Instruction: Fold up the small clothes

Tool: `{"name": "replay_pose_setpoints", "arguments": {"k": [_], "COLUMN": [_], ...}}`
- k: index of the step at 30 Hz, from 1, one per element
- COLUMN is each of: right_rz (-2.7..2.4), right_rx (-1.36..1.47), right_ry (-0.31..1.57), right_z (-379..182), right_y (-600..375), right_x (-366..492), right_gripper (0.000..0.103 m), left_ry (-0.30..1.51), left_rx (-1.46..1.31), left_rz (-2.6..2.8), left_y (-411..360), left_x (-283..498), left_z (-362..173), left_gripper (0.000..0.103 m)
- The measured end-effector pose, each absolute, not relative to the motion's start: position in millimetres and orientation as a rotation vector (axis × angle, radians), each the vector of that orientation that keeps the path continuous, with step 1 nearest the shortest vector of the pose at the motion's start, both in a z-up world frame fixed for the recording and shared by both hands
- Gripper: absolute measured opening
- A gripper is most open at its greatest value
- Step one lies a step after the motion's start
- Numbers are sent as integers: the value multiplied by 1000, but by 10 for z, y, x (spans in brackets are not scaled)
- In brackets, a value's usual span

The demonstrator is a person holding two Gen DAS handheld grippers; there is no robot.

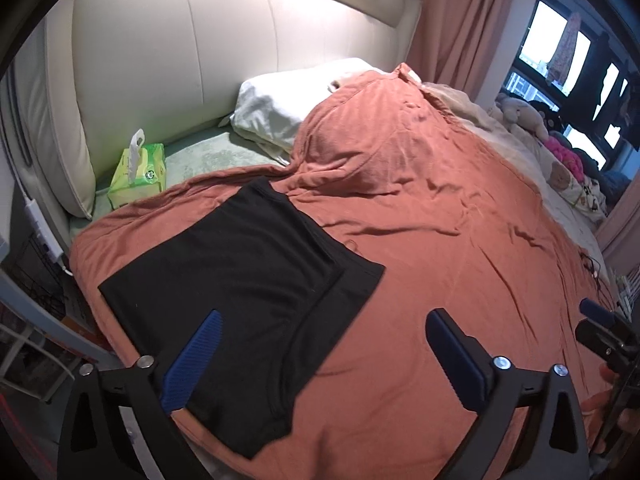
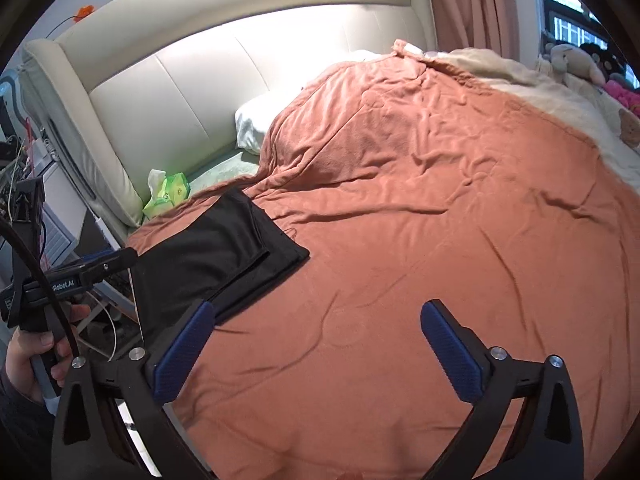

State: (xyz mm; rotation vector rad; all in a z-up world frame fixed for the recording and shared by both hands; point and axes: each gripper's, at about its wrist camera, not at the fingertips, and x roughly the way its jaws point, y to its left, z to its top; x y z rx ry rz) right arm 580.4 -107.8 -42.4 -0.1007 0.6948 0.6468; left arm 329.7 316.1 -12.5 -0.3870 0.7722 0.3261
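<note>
A black garment (image 1: 240, 280), folded into a flat layered shape, lies on the orange blanket (image 1: 440, 240) near the bed's left edge. My left gripper (image 1: 324, 328) is open above it, its left finger over the cloth and its right finger over bare blanket. It holds nothing. In the right wrist view the garment (image 2: 216, 252) lies at the left. My right gripper (image 2: 316, 316) is open and empty over the blanket (image 2: 400, 220), its left finger just at the garment's near edge. The left gripper (image 2: 120, 258) shows at the left there, held by a hand.
A cream padded headboard (image 1: 180, 60) stands behind. A white pillow (image 1: 288, 100) and a green tissue pack (image 1: 138, 176) lie near it. Stuffed toys and bedding (image 1: 560, 152) lie along the right by a window. Furniture and cables (image 2: 36, 184) stand left of the bed.
</note>
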Motion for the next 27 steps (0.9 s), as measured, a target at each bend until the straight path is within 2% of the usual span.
{"name": "replay_pose_setpoints", "arguments": {"k": [16, 27], "right_rz": [493, 438], "right_rx": [-21, 43], "right_ry": [586, 524], "right_z": [29, 94], "right_y": [-2499, -3064], "right_x": [4595, 3763], "right_gripper": [103, 103], "left_ry": [726, 658], "left_rx": [-346, -302], "left_rz": [227, 132], "left_y": [2027, 1350], "left_x": [2647, 2187], "left_z": [260, 517], "left_gripper": [103, 103]}}
